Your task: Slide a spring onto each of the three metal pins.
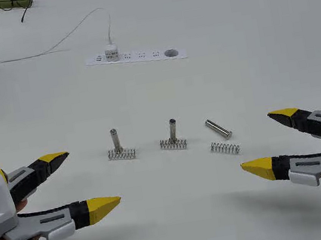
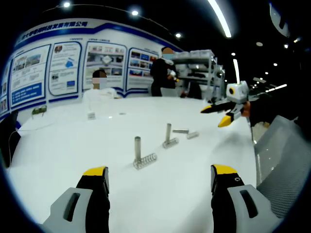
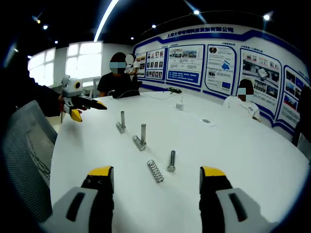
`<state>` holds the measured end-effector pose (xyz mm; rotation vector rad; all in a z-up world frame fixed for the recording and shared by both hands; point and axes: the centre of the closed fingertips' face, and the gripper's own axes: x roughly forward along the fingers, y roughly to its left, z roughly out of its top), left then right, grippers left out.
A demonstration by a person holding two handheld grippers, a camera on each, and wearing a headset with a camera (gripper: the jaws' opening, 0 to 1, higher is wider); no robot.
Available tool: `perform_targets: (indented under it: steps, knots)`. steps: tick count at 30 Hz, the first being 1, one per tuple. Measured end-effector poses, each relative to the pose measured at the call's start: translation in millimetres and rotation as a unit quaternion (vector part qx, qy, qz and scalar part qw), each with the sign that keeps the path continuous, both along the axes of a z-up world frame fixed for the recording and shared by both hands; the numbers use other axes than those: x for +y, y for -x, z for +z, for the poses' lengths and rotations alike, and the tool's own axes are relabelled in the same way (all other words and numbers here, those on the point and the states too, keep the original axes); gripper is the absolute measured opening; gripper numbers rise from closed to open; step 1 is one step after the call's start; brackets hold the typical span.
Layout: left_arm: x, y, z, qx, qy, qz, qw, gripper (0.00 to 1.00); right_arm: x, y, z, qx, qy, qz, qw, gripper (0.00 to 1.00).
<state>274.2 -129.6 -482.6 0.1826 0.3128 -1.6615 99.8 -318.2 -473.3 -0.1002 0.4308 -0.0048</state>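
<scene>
**Colleague:** What have you got in the grippers?

**Me:** Nothing. My left gripper and my right gripper both hang over the near side of the worktop. Their jaws are spread wide, one gripper to each side of the parts.

**Colleague:** And the parts?

**Me:** They sit in a row between the two. The left pin and the middle pin stand upright, long axis vertical. The right pin lies flat, its axis slanting from far-left to near-right. Just in front of each pin, on my side, a spring lies on its side: the left spring, the middle spring and the right spring. All three have their axes running across me, left to right.

**Colleague:** How will they handle?

**Me:** Light and springy, I'd guess, and apt to roll or flick away (thin wire coils usually do). I'd pinch a spring gently across its middle coils so it doesn't buckle, then turn its axis vertical over a standing pin. The pins look like stiff, smooth metal. I'd take the fallen one by its shaft, near one end.
</scene>
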Motion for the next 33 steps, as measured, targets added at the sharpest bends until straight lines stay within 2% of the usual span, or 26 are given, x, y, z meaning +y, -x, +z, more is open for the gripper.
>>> perform_targets:
  steps: [33]
  knots:
    - [-1.4,0.1,2.2,-0.003,0.002,0.001,1.0,0.87,-4.7,-0.7,1.8,0.012,0.001,-0.007,0.9999,0.67]
